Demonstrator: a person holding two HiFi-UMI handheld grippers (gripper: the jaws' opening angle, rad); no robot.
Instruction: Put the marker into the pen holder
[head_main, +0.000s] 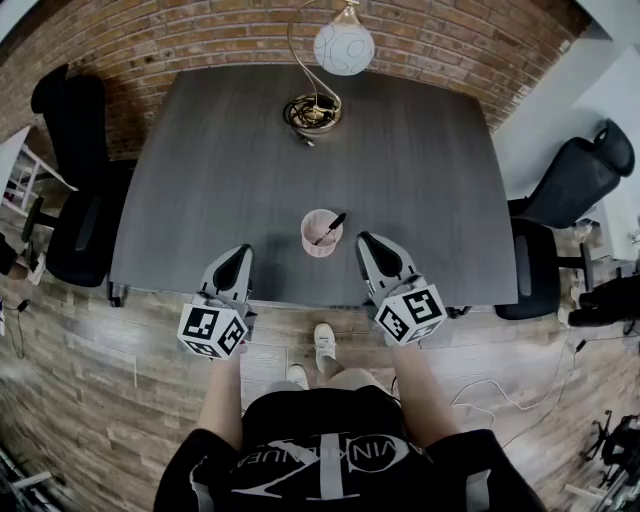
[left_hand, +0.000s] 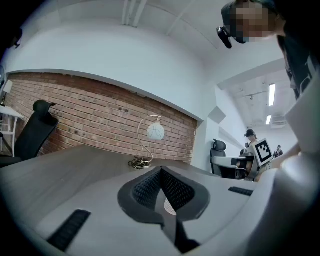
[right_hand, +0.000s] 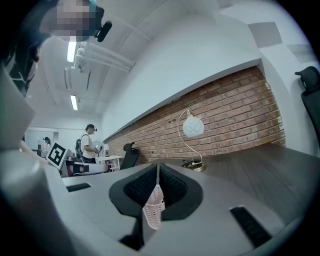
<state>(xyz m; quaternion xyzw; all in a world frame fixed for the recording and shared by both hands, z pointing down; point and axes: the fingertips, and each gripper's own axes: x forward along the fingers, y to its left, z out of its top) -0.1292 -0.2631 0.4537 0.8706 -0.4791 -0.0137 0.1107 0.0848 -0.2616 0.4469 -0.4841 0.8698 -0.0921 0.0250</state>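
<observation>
A pink mesh pen holder (head_main: 320, 236) stands near the front edge of the dark grey table (head_main: 200, 180). A dark marker (head_main: 331, 227) leans inside it, tip up to the right. My left gripper (head_main: 239, 257) is to the holder's left and my right gripper (head_main: 367, 243) to its right, both a little apart from it. Both are shut and hold nothing. In the right gripper view the holder (right_hand: 153, 210) shows as a pink strip behind the shut jaws of the right gripper (right_hand: 157, 167). In the left gripper view the left gripper (left_hand: 161, 172) hides almost all of the holder.
A lamp with a white globe (head_main: 343, 45) and a coiled base (head_main: 312, 112) stands at the table's far edge. Black office chairs sit at the left (head_main: 75, 200) and right (head_main: 570, 190). The person's shoes (head_main: 325, 340) are on the wooden floor below the near edge.
</observation>
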